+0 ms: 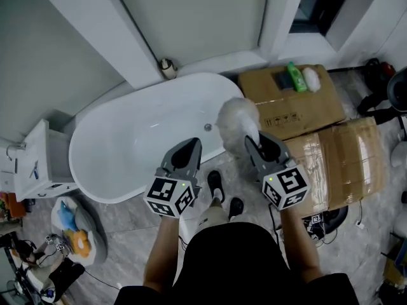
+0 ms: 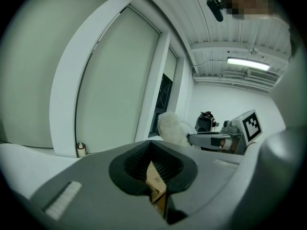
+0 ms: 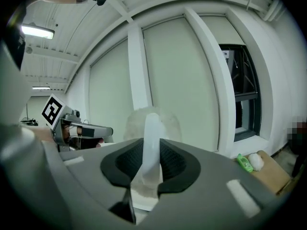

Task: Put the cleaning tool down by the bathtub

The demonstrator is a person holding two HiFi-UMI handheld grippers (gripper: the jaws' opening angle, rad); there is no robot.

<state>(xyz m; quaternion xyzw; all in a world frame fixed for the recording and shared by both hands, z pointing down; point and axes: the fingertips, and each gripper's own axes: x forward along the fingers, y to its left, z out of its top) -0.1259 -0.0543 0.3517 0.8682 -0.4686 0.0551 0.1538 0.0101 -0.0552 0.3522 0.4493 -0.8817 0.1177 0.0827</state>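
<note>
1. right gripper [image 1: 259, 138]: jaws clamped on the white handle of the cleaning tool [image 1: 236, 121]. in the right gripper view the handle [image 3: 152, 143] stands upright between the dark ribbed pads, both pressing on it, and the fluffy white head rises behind it.
2. cleaning tool position: held in the air ahead of the person. in the head view its fluffy head overlaps the right end of the bathtub [image 1: 127, 107], between the tub rim and the cardboard box [image 1: 305, 110]. it rests on no surface.
3. left gripper [image 1: 189, 143]: jaws drawn nearly together. in the left gripper view a thin tan sliver [image 2: 156, 178] shows in the narrow slit between them; what it is cannot be told. this gripper is just left of the right gripper and level with it.
4. cross-view check: the left gripper view shows the fluffy head [image 2: 172, 126] and the right gripper's marker cube [image 2: 252, 123] to its right.
5. bathtub: white, oval, freestanding on the grey tiled floor [image 1: 127, 215], with a drain [image 1: 208, 127] near its right end.
6. box top: a green bottle [image 1: 296, 76] and a white item [image 1: 311, 78] lie side by side on the flat cardboard box. a second taped box [image 1: 346, 157] sits nearer the person.
7. left of the tub: a small white cabinet [image 1: 38, 161].
</note>
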